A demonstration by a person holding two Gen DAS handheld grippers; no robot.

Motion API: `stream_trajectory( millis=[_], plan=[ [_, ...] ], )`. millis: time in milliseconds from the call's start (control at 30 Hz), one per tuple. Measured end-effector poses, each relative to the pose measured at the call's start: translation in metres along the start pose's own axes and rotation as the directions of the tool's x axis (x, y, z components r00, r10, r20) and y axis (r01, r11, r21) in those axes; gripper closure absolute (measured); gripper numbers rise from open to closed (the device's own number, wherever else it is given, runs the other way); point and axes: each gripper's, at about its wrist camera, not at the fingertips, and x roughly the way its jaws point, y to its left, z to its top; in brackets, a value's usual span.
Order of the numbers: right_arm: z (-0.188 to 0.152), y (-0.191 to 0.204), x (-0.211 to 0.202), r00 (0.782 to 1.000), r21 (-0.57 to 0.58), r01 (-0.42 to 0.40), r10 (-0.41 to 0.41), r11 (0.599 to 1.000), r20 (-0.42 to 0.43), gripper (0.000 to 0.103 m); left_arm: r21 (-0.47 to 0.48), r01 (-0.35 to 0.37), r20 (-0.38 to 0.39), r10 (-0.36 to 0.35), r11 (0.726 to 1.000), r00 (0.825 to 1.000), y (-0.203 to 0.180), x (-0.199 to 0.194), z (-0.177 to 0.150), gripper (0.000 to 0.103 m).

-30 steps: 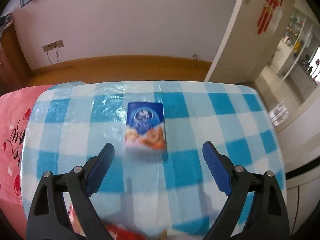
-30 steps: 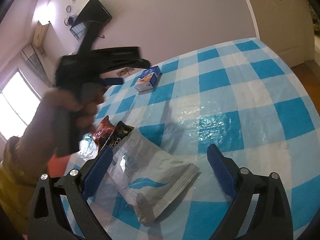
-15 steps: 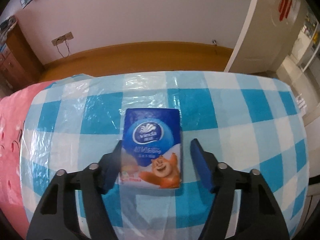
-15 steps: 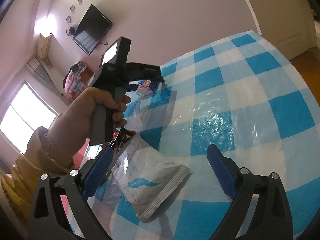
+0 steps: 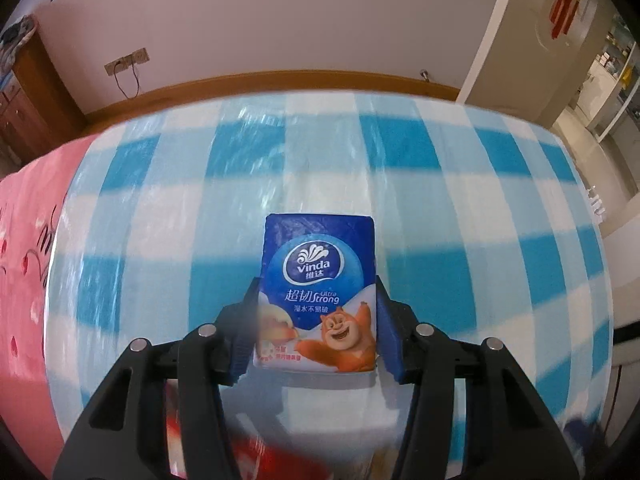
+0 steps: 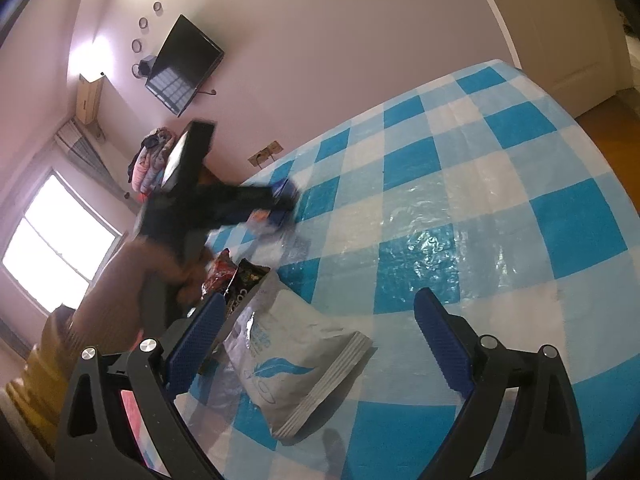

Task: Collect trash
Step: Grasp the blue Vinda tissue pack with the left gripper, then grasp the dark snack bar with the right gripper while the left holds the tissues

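Note:
A blue Vinda tissue pack with a cartoon bear sits between the jaws of my left gripper. The jaws are closing, and both blue pads press on the pack's sides. The pack looks sharp while the checked tablecloth beneath it is blurred. In the right wrist view the left gripper shows as a dark blur at the far side of the table. My right gripper stands open just above a white pouch printed with a blue feather, and nothing is between its pads.
A red snack wrapper and a black one lie beside the white pouch, near the person's hand and yellow sleeve. A pink cloth covers the surface left of the table. The table's far edge drops to a wooden floor.
My left gripper moved forward and down over the tissue pack and its jaws narrowed from wide apart to pressing on the pack's sides. The right gripper stayed open over the white pouch.

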Motion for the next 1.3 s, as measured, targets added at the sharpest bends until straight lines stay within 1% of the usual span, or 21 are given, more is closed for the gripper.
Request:
stream_trajectory(
  millis=[200, 300, 433, 533, 600, 667, 800, 900, 967, 1033, 1133, 1200, 1300],
  plan=[
    [-0.001, -0.001, 0.002, 1.000, -0.006, 0.020, -0.020, 1.000, -0.007, 0.009, -0.030, 0.061, -0.006, -0.061, 0.998, 0.998, 0.009, -0.027, -0.056, 0.050],
    [-0.003, -0.001, 0.006, 0.999, -0.018, 0.043, -0.043, 0.999, -0.019, 0.009, -0.045, 0.103, -0.010, -0.104, 0.994, 0.995, 0.013, -0.040, -0.085, 0.050],
    [-0.005, 0.000, 0.010, 0.998, -0.033, 0.057, -0.058, 0.998, -0.025, 0.009, -0.059, 0.171, -0.021, -0.172, 0.984, 0.985, 0.016, -0.054, -0.113, 0.050],
    [-0.006, 0.005, 0.011, 0.998, -0.059, 0.050, -0.052, 0.997, -0.030, 0.009, -0.052, 0.187, 0.002, -0.187, 0.981, 0.982, 0.019, -0.067, -0.131, 0.050],
    [-0.008, 0.011, 0.015, 0.997, -0.101, 0.059, -0.064, 0.993, -0.040, 0.009, -0.044, 0.191, 0.022, -0.190, 0.981, 0.982, 0.021, -0.075, -0.139, 0.050],
    [-0.012, 0.020, 0.016, 0.996, -0.151, 0.074, -0.080, 0.986, -0.038, 0.009, -0.044, 0.201, 0.044, -0.200, 0.979, 0.979, 0.029, -0.078, -0.141, 0.050],
    [-0.020, 0.040, 0.020, 0.991, -0.260, 0.120, -0.129, 0.958, -0.018, 0.009, -0.040, 0.231, 0.096, -0.227, 0.972, 0.969, 0.040, -0.099, -0.152, 0.050],
    [-0.024, 0.049, 0.023, 0.990, -0.318, 0.131, -0.142, 0.939, -0.012, 0.009, -0.037, 0.249, 0.125, -0.243, 0.968, 0.962, 0.049, -0.111, -0.159, 0.050],
    [-0.024, 0.050, 0.023, 0.990, -0.325, 0.130, -0.141, 0.937, -0.011, 0.009, -0.039, 0.255, 0.140, -0.247, 0.966, 0.959, 0.059, -0.113, -0.158, 0.050],
    [-0.023, 0.047, 0.021, 0.991, -0.313, 0.127, -0.134, 0.941, -0.002, 0.009, -0.045, 0.263, 0.150, -0.254, 0.964, 0.956, 0.068, -0.118, -0.165, 0.050],
    [-0.023, 0.047, 0.020, 0.988, -0.303, 0.149, -0.153, 0.941, 0.011, 0.009, -0.059, 0.271, 0.157, -0.259, 0.961, 0.953, 0.078, -0.121, -0.177, 0.050],
    [-0.026, 0.049, 0.016, 0.984, -0.305, 0.177, -0.174, 0.936, 0.035, 0.009, -0.065, 0.274, 0.154, -0.262, 0.959, 0.953, 0.087, -0.121, -0.185, 0.050],
    [-0.033, 0.052, 0.009, 0.983, -0.272, 0.184, -0.181, 0.945, 0.036, 0.009, -0.074, 0.275, 0.153, -0.262, 0.958, 0.953, 0.097, -0.120, -0.196, 0.050]
  ],
)
